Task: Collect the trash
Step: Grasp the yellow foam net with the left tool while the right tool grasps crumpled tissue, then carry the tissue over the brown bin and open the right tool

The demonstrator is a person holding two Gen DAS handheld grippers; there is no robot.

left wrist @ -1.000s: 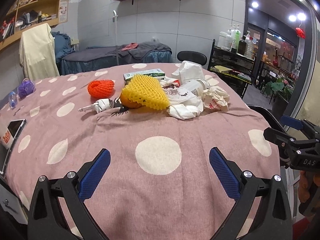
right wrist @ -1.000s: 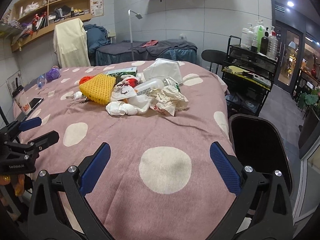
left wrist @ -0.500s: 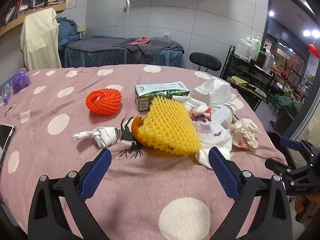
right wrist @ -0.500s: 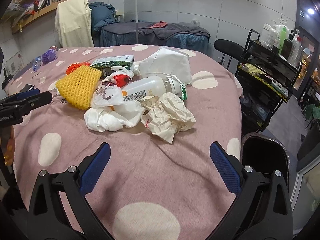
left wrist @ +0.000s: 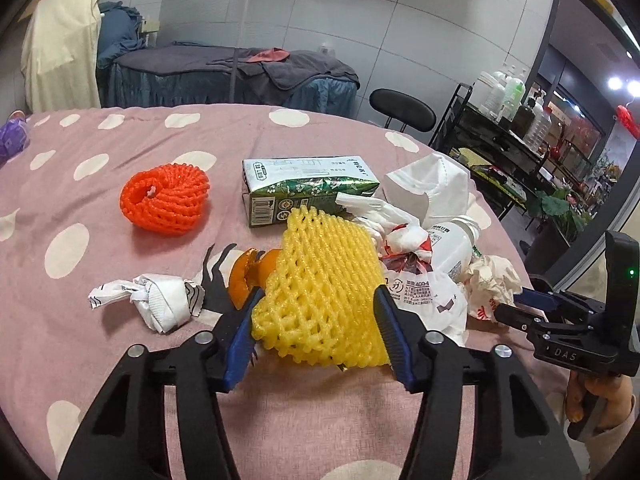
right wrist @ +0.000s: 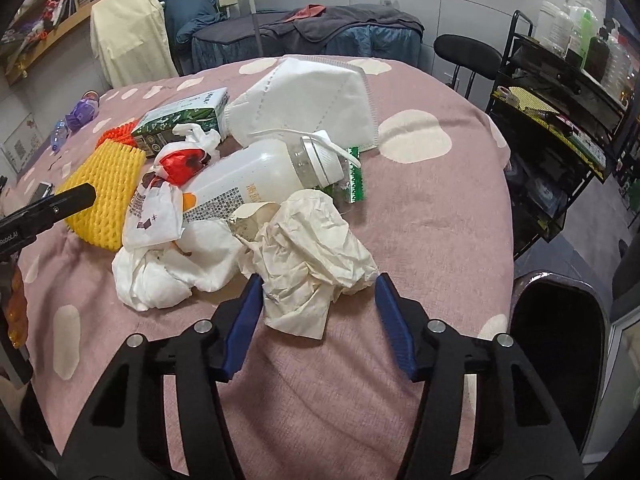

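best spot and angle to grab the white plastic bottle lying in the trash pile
Take the white bottle across its neck, just below the cap, coming from above. It lies on its side with the cap end raised and bare, while bags and crumpled paper cover the lower body. A mask strap drapes over the cap, so it may snag.

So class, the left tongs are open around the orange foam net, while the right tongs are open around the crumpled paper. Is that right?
Not quite. The left tongs are open around the yellow foam net, as the left wrist view shows; the orange foam net lies apart, further back on the cloth. The rest holds: the right tongs are open around the crumpled paper.
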